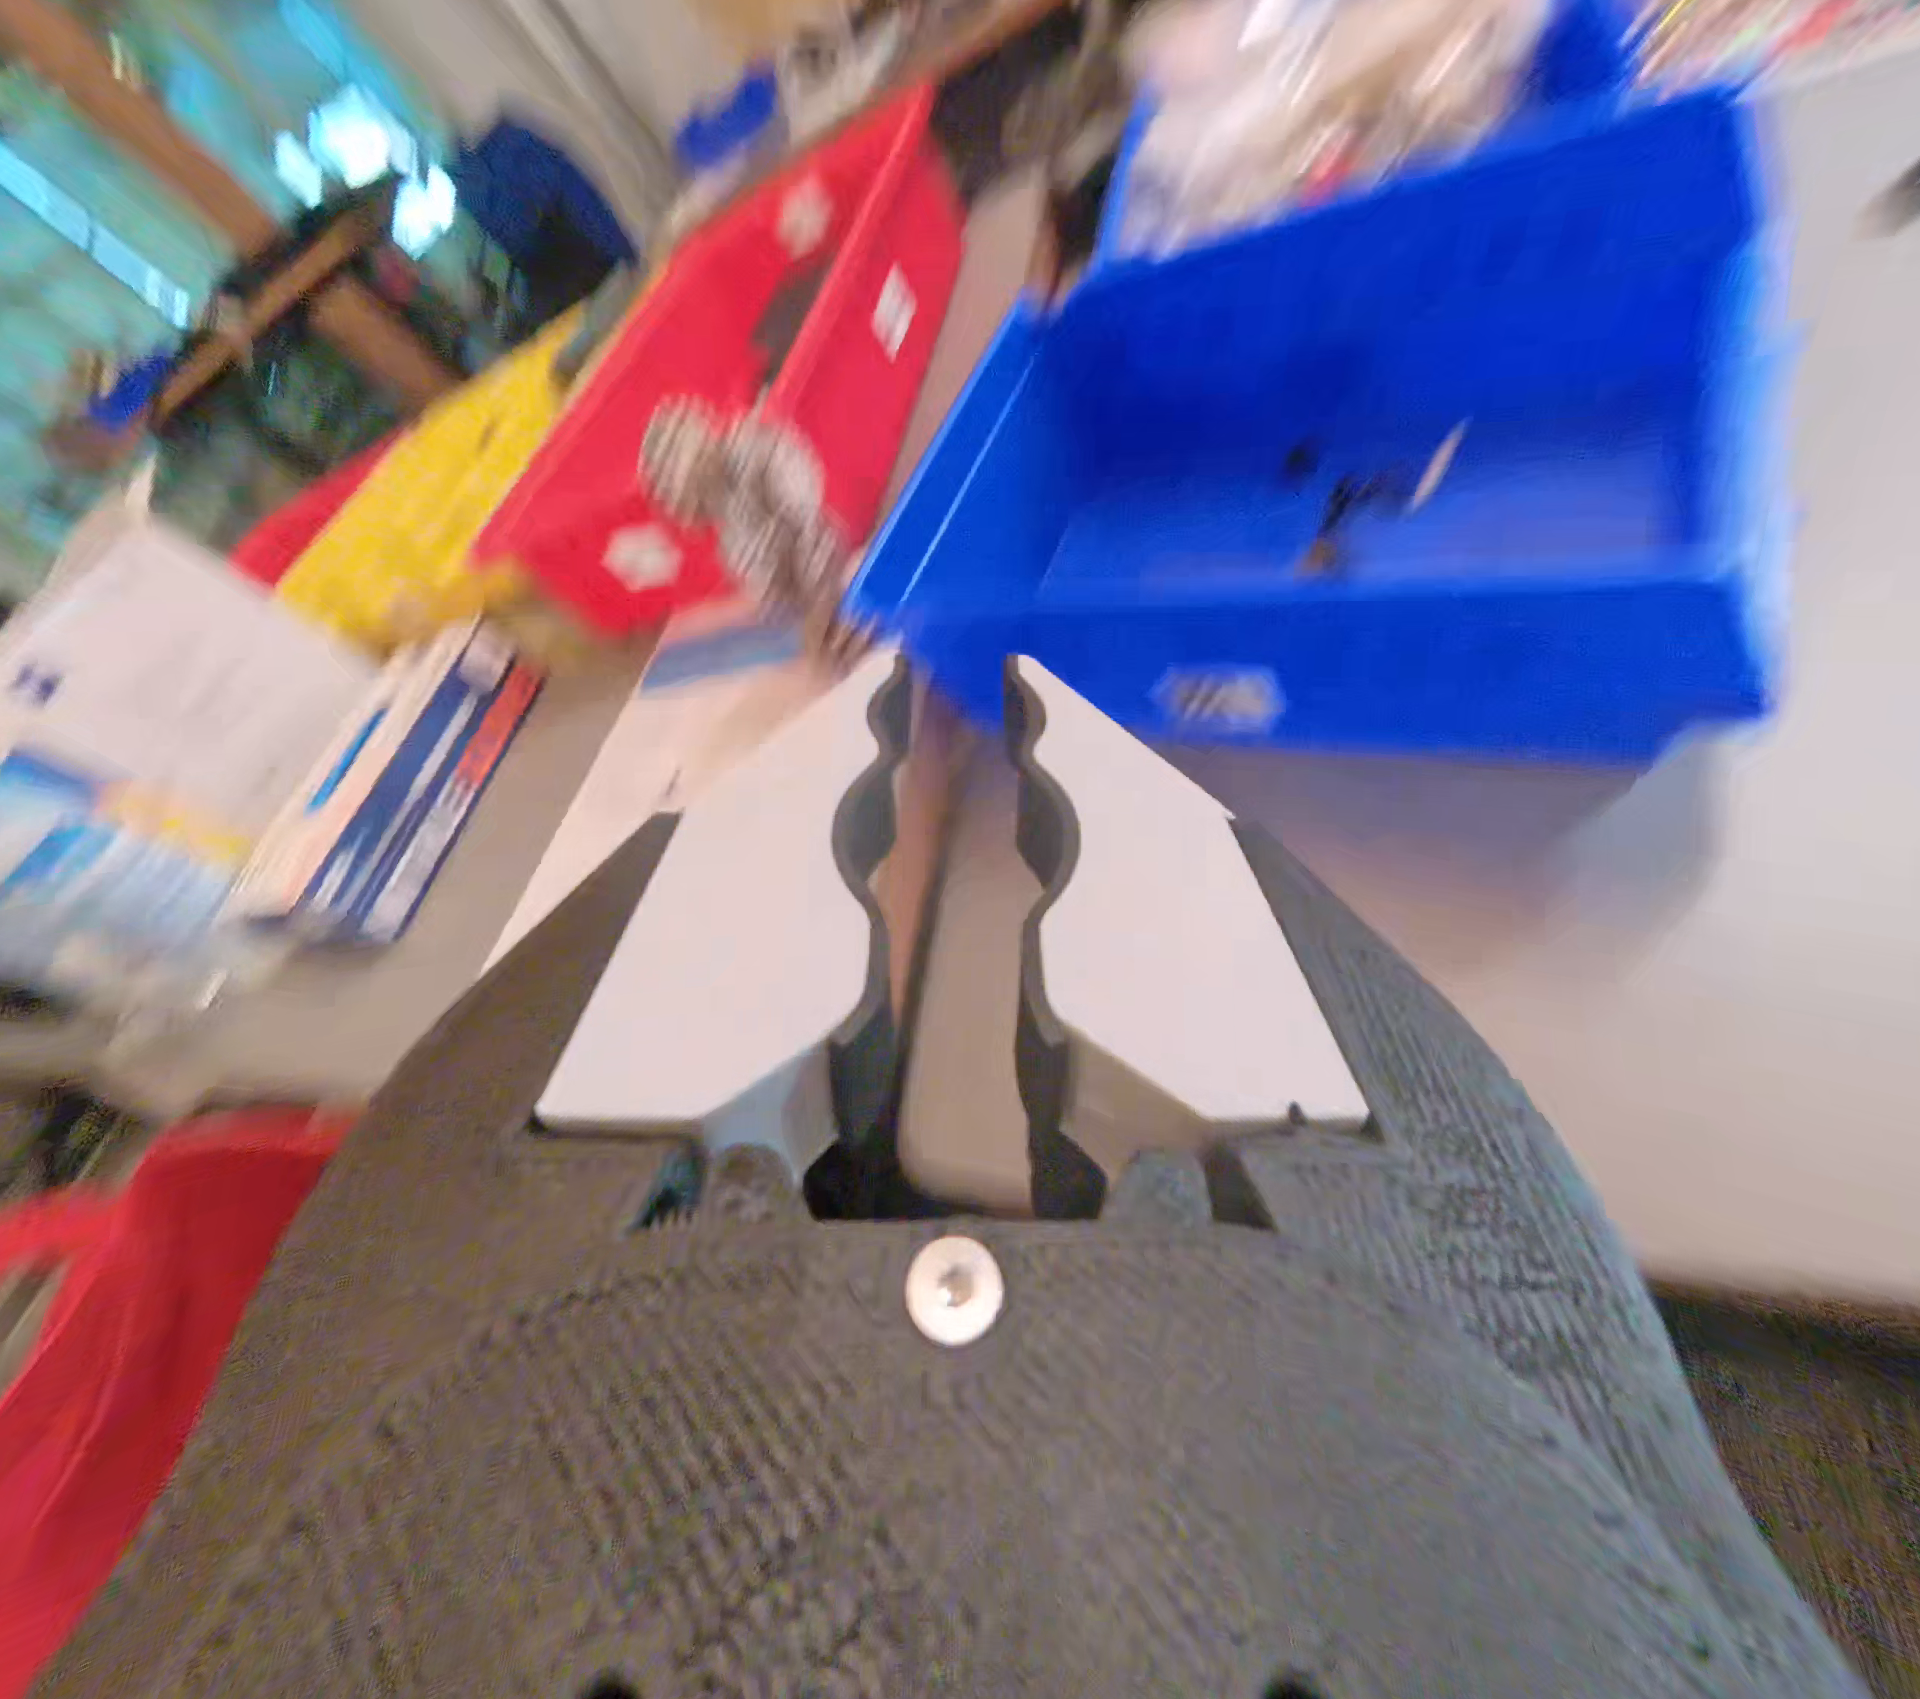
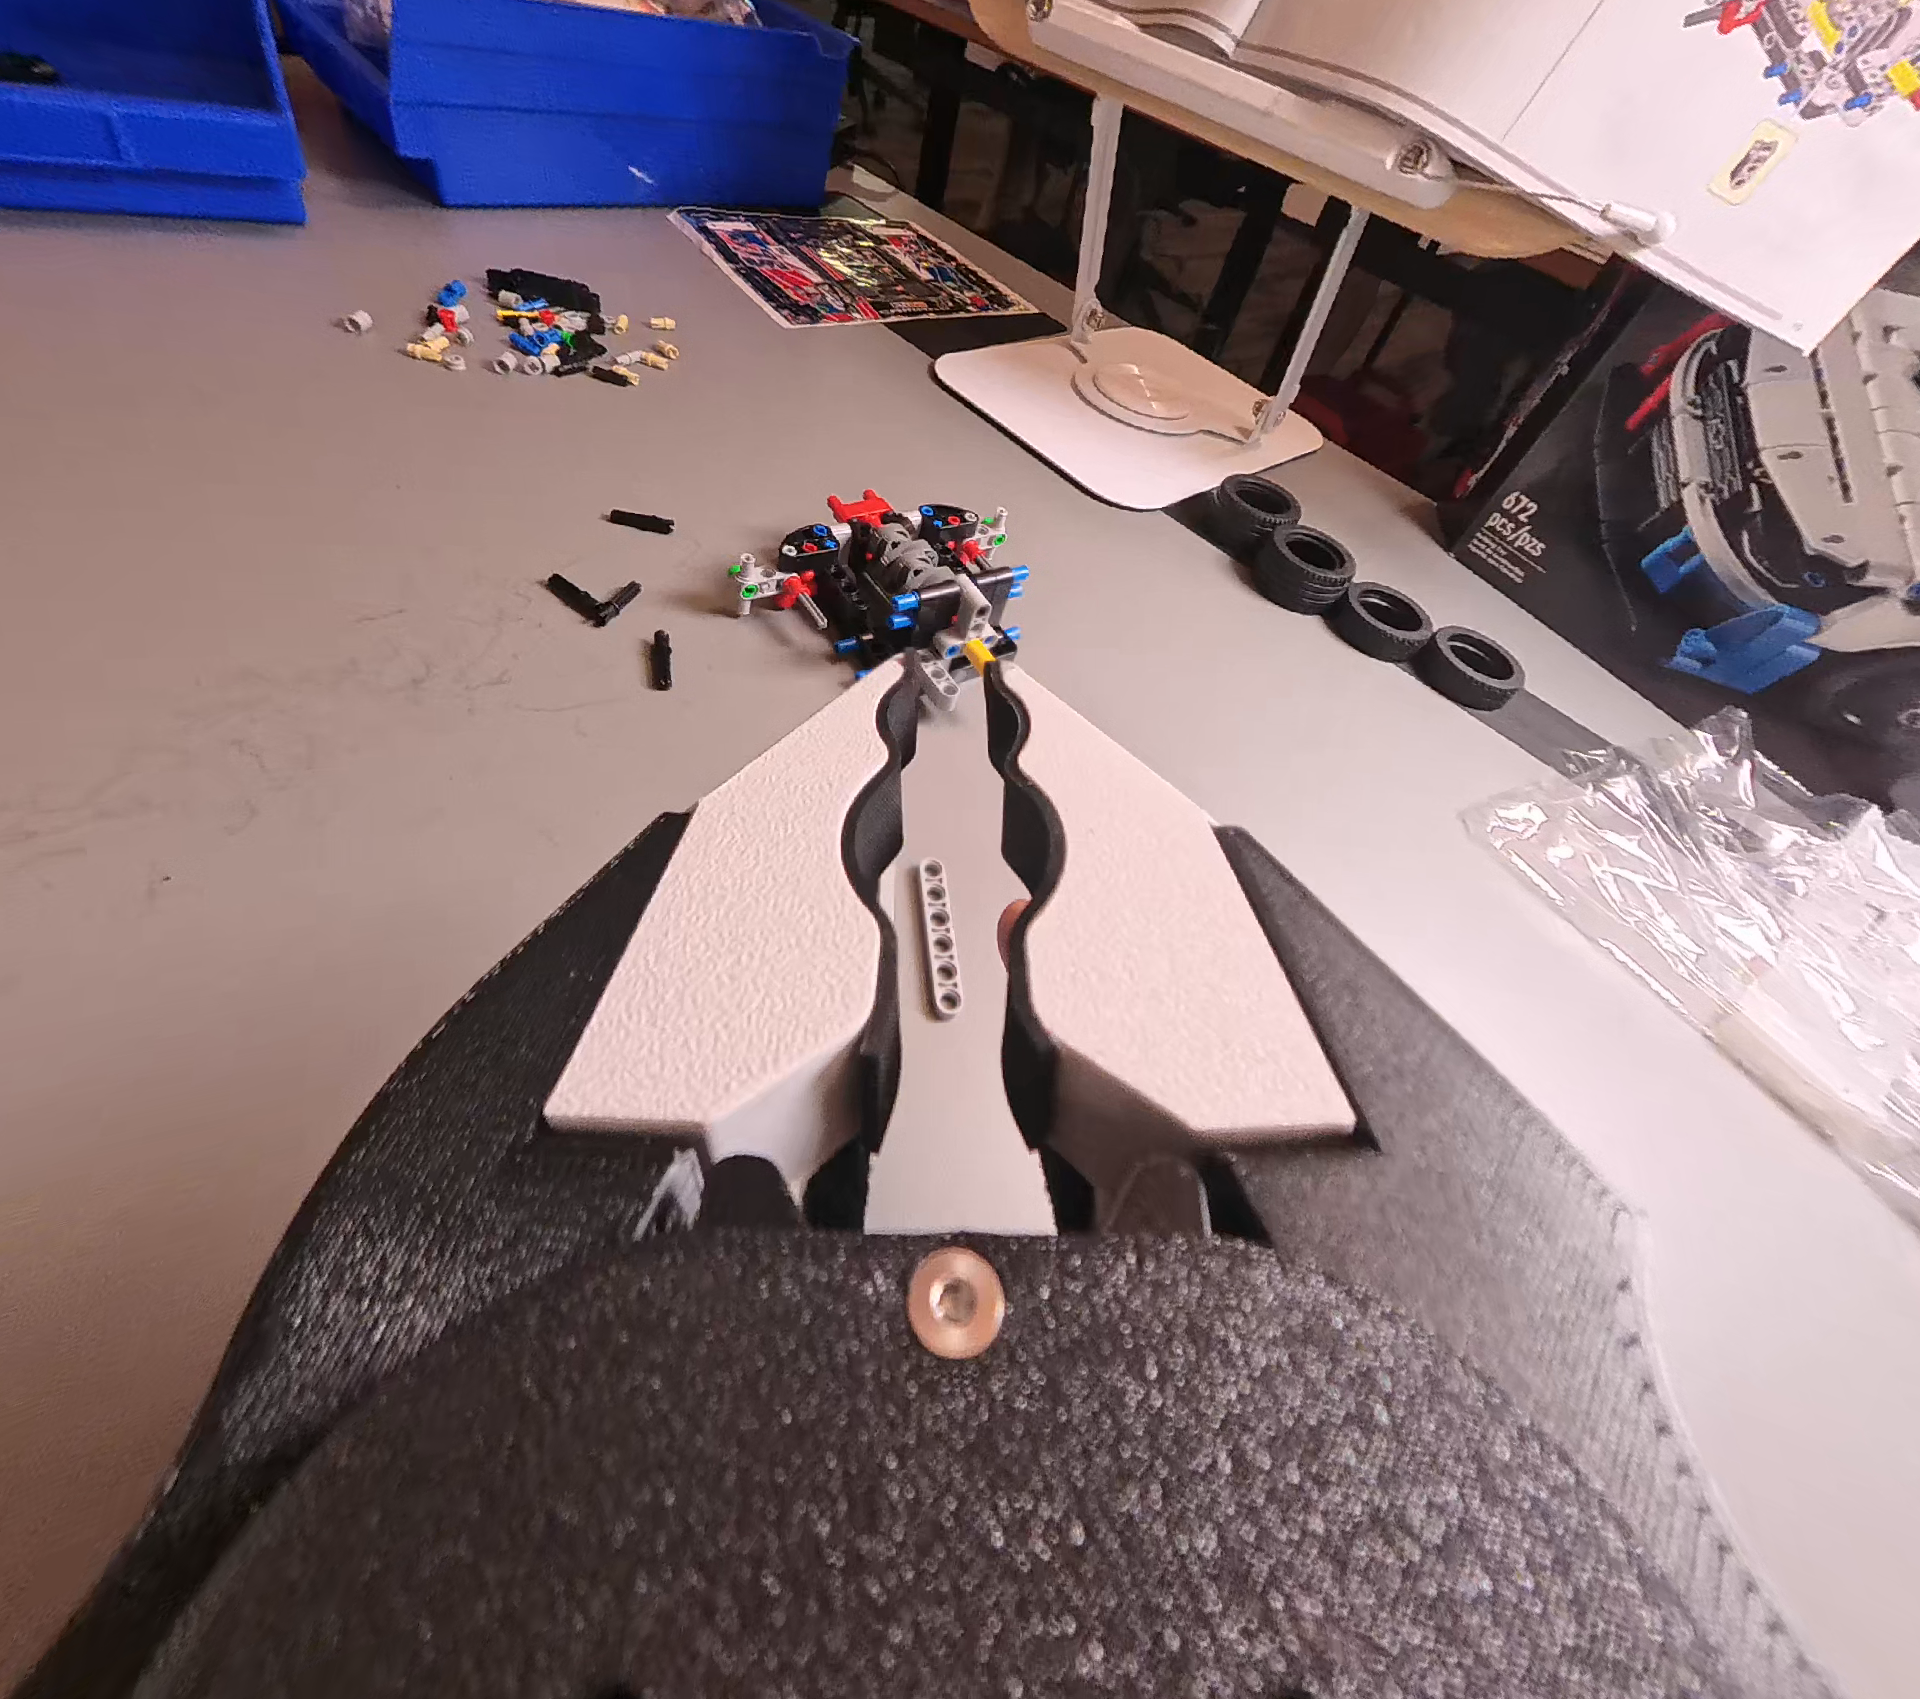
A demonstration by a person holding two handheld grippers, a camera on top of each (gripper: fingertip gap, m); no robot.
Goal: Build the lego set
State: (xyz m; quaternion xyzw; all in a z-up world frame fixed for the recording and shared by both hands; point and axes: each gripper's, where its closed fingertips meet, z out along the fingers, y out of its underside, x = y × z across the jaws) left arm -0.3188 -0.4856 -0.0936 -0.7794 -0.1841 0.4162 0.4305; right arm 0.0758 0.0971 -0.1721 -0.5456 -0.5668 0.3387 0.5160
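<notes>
The right gripper [image 2: 951,678], jaws slightly apart, points at the half-built lego model [image 2: 888,574] on the table [image 2: 312,714], spare pins [image 2: 613,600] just left of it for reach (left gripper [image 1: 961,683], also apart and empty, faces a blue bin [image 1: 1351,506])

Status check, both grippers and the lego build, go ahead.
Left gripper open, empty, aimed at a blue bin; view blurred. Right gripper open, tips at the partly built lego assembly. Grey beam on the table under the right gripper.

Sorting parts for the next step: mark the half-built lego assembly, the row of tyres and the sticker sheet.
half-built lego assembly [image 2: 894,574], right wrist view, its black middle.
row of tyres [image 2: 1382,619], right wrist view, third tyre's sidewall.
sticker sheet [image 2: 852,267], right wrist view, sheet's centre.
</notes>
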